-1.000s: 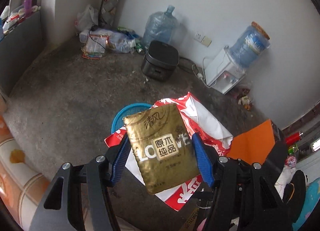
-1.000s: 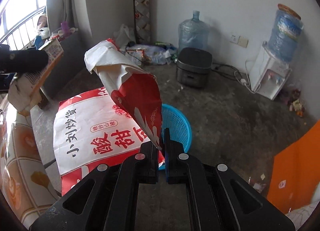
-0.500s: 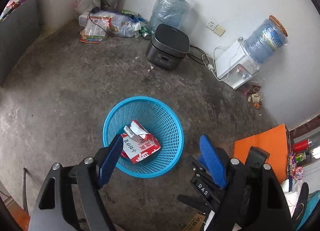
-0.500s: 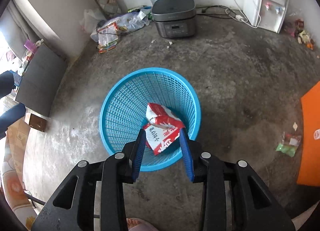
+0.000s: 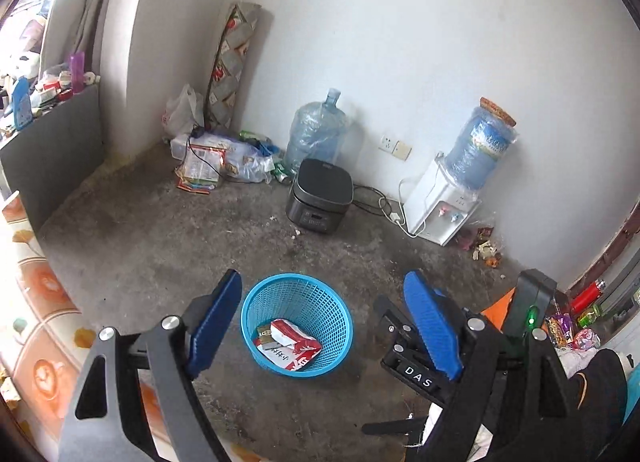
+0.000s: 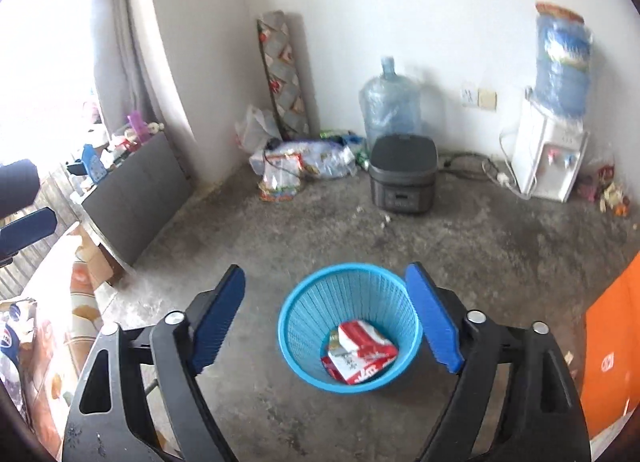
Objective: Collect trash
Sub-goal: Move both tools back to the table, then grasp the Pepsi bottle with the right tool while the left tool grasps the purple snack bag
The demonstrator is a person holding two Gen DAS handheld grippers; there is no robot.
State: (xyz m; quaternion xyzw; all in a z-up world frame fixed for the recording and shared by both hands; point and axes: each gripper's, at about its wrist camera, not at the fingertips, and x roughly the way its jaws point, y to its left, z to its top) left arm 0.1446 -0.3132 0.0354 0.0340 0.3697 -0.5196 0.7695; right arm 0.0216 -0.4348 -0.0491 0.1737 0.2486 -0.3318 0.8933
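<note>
A blue mesh basket [image 5: 344,312] stands on the concrete floor; it also shows in the right wrist view [image 6: 290,336]. A red and white bag [image 5: 294,344] and a gold wrapper [image 5: 264,333] lie inside it; both show in the right wrist view, the bag [image 6: 362,352] beside the wrapper [image 6: 335,340]. My left gripper [image 5: 324,322] is open and empty, above and in front of the basket. My right gripper [image 6: 326,322] is open and empty, also raised above the basket. The right gripper's body [image 5: 416,366] shows at lower right of the left wrist view.
A black cooker [image 5: 320,201], a water jug [image 5: 316,133], a white dispenser [image 5: 440,205] and a pile of bags [image 5: 216,157] line the far wall. A dark cabinet [image 6: 136,197] stands left. An orange sheet [image 6: 612,358] is at the right. Wrappers [image 5: 484,250] lie by the dispenser.
Both grippers let go of their trash: the gold wrapper and the red and white bag dropped into the basket. Both grippers then opened wide and pulled up and back.
</note>
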